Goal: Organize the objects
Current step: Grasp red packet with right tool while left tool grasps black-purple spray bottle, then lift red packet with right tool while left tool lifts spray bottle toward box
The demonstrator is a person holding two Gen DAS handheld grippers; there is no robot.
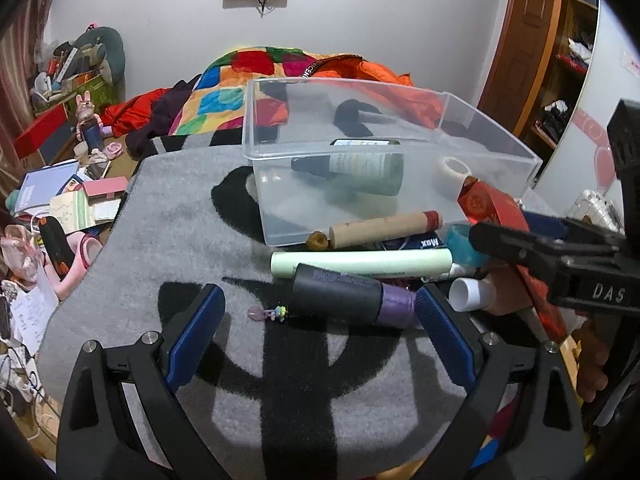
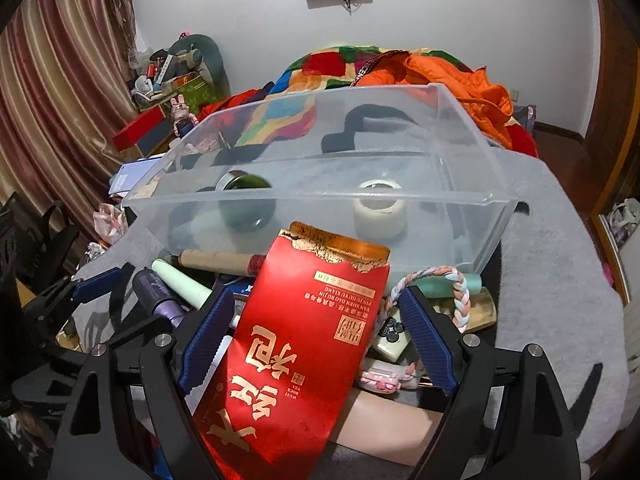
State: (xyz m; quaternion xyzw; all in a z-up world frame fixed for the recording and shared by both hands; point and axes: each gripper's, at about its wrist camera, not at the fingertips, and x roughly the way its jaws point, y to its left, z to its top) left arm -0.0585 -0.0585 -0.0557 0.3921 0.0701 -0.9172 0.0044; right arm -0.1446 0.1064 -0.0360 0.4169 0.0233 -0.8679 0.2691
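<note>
A clear plastic bin (image 1: 400, 208) (image 2: 460, 208) stands on the grey blanket and holds a dark green bottle (image 1: 360, 172) (image 2: 246, 208) and a white tape roll (image 1: 450, 176) (image 2: 380, 210). In front of it lies a pile: a black and purple tube (image 1: 352, 298) (image 2: 158, 292), a pale green tube (image 1: 360, 264), a cardboard roll (image 1: 384, 228). My left gripper (image 1: 320, 312) is open, its fingers either side of the black and purple tube. My right gripper (image 2: 316, 320) is open around a red tea packet (image 2: 304, 344), which leans between its fingers; it also shows in the left wrist view (image 1: 492, 208).
A braided rope (image 2: 440, 284), a blue tape roll (image 1: 460, 244) and a white bottle (image 1: 476, 294) lie in the pile. A colourful quilt (image 1: 248, 80) and orange jacket (image 2: 460, 76) lie behind the bin. Cluttered books and toys (image 1: 72, 192) are to the left.
</note>
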